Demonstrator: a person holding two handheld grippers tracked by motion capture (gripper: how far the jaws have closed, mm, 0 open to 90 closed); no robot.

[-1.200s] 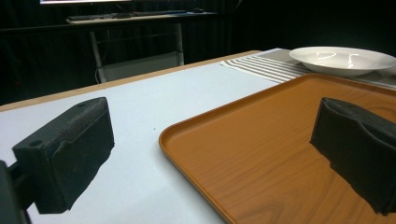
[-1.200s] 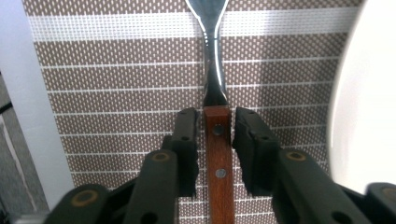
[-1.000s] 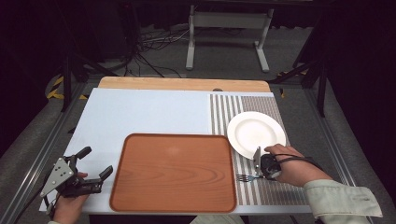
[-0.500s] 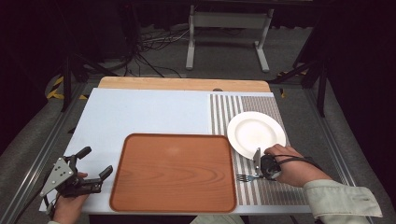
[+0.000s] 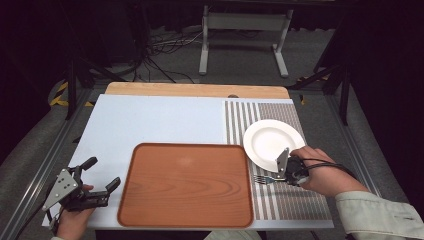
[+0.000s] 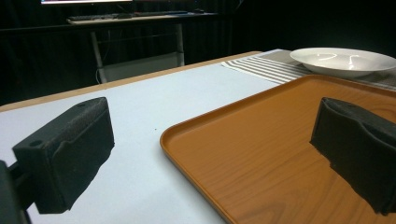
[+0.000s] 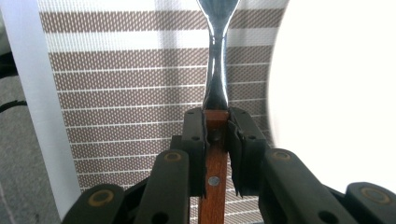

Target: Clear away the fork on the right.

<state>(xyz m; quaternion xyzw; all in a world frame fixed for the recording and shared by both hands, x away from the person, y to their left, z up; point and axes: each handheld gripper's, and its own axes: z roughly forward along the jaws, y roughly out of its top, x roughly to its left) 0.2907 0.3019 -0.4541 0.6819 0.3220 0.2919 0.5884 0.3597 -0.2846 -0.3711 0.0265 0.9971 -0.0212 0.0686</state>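
Note:
My right gripper (image 5: 281, 173) is shut on the wooden handle of a fork (image 5: 262, 178), whose tines point left over the striped placemat (image 5: 292, 202). In the right gripper view both pads clamp the handle (image 7: 215, 122), and the fork's steel neck (image 7: 216, 70) runs straight ahead. A white plate (image 5: 272, 140) lies just beyond the gripper, at the right edge in the right gripper view (image 7: 336, 93). My left gripper (image 5: 100, 176) rests open at the table's front left, beside the brown wooden tray (image 5: 185, 182). Its jaws stand wide apart with nothing between them (image 6: 212, 140).
The tray (image 6: 261, 154) takes up the front middle of the pale blue tabletop (image 5: 150, 122). A wooden strip (image 5: 195, 90) runs along the far edge. A metal stand (image 5: 245, 22) and cables lie on the floor beyond the table.
My right gripper has lifted slightly with the fork in it, and the tines now sit a little higher over the placemat. The left gripper has stayed still.

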